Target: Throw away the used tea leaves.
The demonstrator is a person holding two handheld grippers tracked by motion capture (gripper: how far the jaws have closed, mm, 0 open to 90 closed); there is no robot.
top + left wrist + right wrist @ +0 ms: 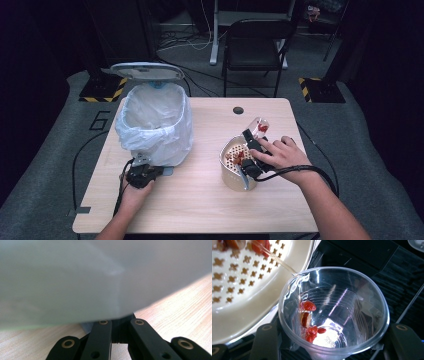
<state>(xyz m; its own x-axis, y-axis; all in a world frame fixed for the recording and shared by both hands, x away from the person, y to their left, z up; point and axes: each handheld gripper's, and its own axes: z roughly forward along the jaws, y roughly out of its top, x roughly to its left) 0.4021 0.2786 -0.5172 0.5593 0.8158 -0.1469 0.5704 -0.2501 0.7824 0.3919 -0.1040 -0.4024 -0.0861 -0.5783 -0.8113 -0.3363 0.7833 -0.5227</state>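
Right gripper [255, 145] tips a cup [334, 312] over a strainer [231, 170].
Jaws clamp the cup; most berries [310, 320] are out, few left. Left gripper [142, 172], jaws near-closed, grip unclear, meets the bin [155, 125].

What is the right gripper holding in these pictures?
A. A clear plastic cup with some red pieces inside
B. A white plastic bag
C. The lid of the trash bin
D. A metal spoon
A: the right gripper view shows the clear plastic cup between the two black jaws, with red pieces inside, tipped toward the perforated strainer; in the high view the right gripper holds it over the strainer.
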